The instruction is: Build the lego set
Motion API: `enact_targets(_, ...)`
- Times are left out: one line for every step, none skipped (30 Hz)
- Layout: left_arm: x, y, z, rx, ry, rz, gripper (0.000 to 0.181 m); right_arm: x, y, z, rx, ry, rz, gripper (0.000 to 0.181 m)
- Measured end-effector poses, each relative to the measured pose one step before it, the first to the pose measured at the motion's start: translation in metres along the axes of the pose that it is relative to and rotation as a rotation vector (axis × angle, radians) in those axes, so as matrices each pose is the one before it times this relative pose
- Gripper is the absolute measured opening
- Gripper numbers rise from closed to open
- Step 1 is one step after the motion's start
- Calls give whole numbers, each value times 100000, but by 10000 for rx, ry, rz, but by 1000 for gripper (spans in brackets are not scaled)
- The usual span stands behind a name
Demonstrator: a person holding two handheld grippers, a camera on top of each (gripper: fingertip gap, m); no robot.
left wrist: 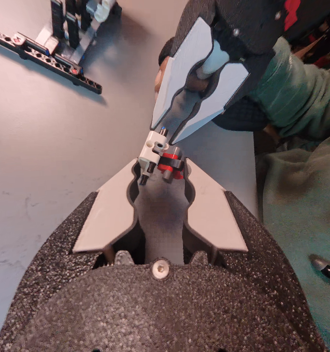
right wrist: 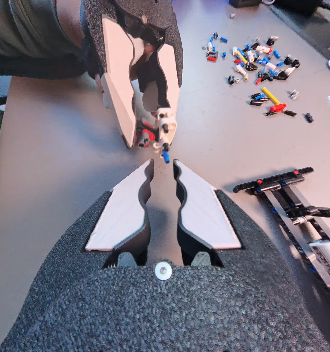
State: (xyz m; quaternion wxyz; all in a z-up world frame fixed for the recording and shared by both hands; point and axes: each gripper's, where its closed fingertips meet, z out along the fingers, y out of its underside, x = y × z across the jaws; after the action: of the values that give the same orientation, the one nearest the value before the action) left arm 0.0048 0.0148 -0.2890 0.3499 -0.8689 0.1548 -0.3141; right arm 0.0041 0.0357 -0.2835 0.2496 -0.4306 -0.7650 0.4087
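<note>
My left gripper (left wrist: 162,162) is shut on a small lego sub-assembly: a white connector block (left wrist: 151,150), a red piece (left wrist: 168,163), a grey axle and black pins. It holds this above the grey table. A blue pin (left wrist: 162,130) sticks out of the white block's far end. My right gripper (left wrist: 162,135) faces the left one, open, with its fingertips on either side of that pin's tip and not clamped on it. In the right wrist view the blue pin (right wrist: 166,157) sits just ahead of my right gripper (right wrist: 163,162), and my left gripper (right wrist: 151,137) holds the white block (right wrist: 167,127).
A large black beam frame with white parts lies on the table (left wrist: 46,57), to the right of my right gripper (right wrist: 274,190). A pile of loose small parts (right wrist: 255,61) and a yellow axle with a red piece (right wrist: 270,99) lie far right. A green sleeve (left wrist: 293,95) is behind the right gripper. The grippers are tip to tip, or close to it.
</note>
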Motion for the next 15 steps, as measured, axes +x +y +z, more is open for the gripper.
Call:
enact_targets(42, -761, -528, 518, 155, -155, 45, 102, -307, -302, 277, 110, -104, 22)
enact_targets(153, -824, -492, 570, 320, -352, 45, 160, -758, -349, 525, 247, -237, 23)
enact_targets(338, -824, -441, 577, 525, -527, 45, 92, -1036, -376, 608, 273, -378, 25)
enact_targets(454, -909, -427, 639, 606, -601, 45, 34, -1061, -329, 492, 288, -519, 29)
enact_targets(601, -923, -371, 651, 679, -616, 45, 275, -1075, -218, 408, 495, -627, 34)
enact_targets(704, -862, -286, 626, 743, -639, 45, 545, -991, -117, 348, 690, -686, 37)
enact_targets(753, -710, -175, 562, 784, -678, 45, 610, -799, -3, 251, 717, -675, 41)
enact_targets(658, -578, -100, 510, 742, -687, 45, 582, -518, 101, 82, 667, -579, 45)
enact_targets(505, -434, -14, 424, 629, -631, 45, 87, -197, 227, -96, 293, -524, 50)
enact_targets(394, -253, 51, 296, 524, -538, 45, 125, -2, 286, -166, 296, -398, 56)
enact_targets(259, -170, 100, 234, 372, -391, 45, 29, -76, 253, -71, 217, -317, 60)
enact_targets(194, -79, 140, 169, 265, -269, 45, -122, -206, 204, 12, 99, -215, 65)
enact_targets(140, -40, 161, 128, 186, -196, 45, 30, -191, 177, -21, 148, -119, 69)
enact_targets(158, -53, 159, 134, 172, -159, 45, 83, -151, 167, -41, 150, -93, 72)
enact_targets(172, -12, 168, 113, 172, -158, 45, 156, -66, 148, -49, 185, -112, 73)
